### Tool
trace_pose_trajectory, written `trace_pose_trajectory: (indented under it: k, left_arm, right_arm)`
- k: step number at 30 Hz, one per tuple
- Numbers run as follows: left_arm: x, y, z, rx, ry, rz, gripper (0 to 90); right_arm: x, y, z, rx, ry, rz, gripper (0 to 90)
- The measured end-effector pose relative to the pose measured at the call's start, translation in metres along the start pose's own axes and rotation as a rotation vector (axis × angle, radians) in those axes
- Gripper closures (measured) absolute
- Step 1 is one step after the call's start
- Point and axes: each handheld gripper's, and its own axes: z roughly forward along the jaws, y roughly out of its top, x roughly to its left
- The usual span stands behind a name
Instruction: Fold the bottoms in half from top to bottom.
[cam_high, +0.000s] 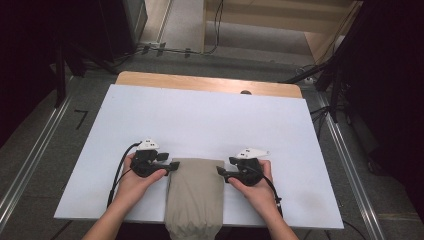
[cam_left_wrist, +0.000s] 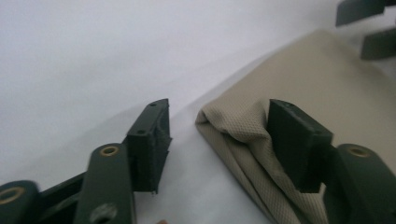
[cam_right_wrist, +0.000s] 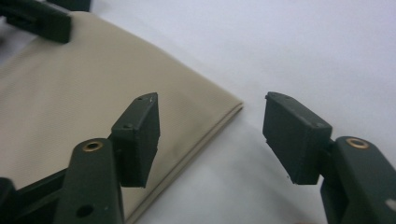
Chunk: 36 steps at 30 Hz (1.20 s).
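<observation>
One folded beige cloth (cam_high: 195, 195) lies on the white table (cam_high: 200, 120), hanging over its near edge. Two grippers flank its far corners: the left gripper (cam_left_wrist: 217, 140) and right gripper (cam_right_wrist: 210, 133) both gape, gripping nothing

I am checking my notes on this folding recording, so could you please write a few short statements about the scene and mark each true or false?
1. The beige folded cloth hangs over the near edge of the white table top. True.
2. The left gripper is clamped shut on the cloth. False: its jaws stand apart around the cloth's corner, which lies between them.
3. The right gripper straddles the cloth's other far corner with open jaws. True.
4. The cloth is bright red. False: it is beige.
5. Both grippers lie at the far end of the table. False: they flank the cloth near the person's side.
</observation>
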Motion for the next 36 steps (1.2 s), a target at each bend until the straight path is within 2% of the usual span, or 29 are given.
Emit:
trace_pose_trajectory:
  k: [3, 6, 8, 11, 12, 14, 15, 16, 17, 20, 27, 36]
  left_arm:
    - [0.0, -0.001, -0.001, 0.004, -0.009, 0.003, 48.4]
    - [-0.001, -0.001, 0.0, 0.006, -0.004, 0.008, 52.7]
    - [-0.002, -0.002, 0.001, 0.008, 0.001, 0.012, 55.0]
    - [-0.004, -0.002, 0.001, 0.011, -0.003, 0.017, 61.5]
    - [-0.004, -0.002, 0.002, 0.012, -0.005, 0.015, 63.2]
    - [-0.005, -0.002, 0.003, 0.015, -0.013, 0.018, 69.2]
    - [-0.005, -0.002, 0.003, 0.019, -0.021, 0.019, 72.0]
    - [-0.005, -0.002, 0.003, 0.02, -0.032, 0.023, 77.3]
    - [-0.006, -0.002, 0.002, 0.018, -0.028, 0.034, 81.0]
    - [-0.008, 0.0, 0.002, 0.007, -0.022, 0.044, 85.3]
    - [-0.001, 0.014, 0.007, -0.024, -0.047, 0.035, 86.6]
    - [0.014, 0.051, 0.013, -0.107, -0.037, 0.049, 86.6]
  right_arm:
    - [-0.002, 0.002, 0.01, 0.016, -0.017, 0.011, 40.3]
    - [-0.001, 0.002, 0.016, 0.016, -0.033, -0.01, 44.0]
    - [0.001, 0.001, 0.017, 0.008, -0.04, -0.021, 54.0]
    - [0.004, -0.001, 0.018, 0.006, -0.013, -0.041, 69.0]
    - [0.004, -0.001, 0.019, 0.01, 0.009, -0.027, 71.3]
    - [0.004, 0.0, 0.02, 0.014, 0.02, -0.011, 74.5]
    - [0.004, 0.0, 0.019, 0.016, 0.029, -0.002, 80.7]
    - [0.002, 0.0, 0.02, 0.017, 0.055, 0.004, 82.7]
    - [0.002, 0.0, 0.02, 0.015, 0.058, 0.004, 84.3]
    - [0.001, 0.0, 0.019, 0.011, 0.06, 0.008, 85.8]
    - [-0.008, 0.009, 0.013, -0.028, 0.05, -0.004, 86.5]
    - [-0.026, 0.044, 0.004, -0.073, 0.017, -0.01, 86.6]
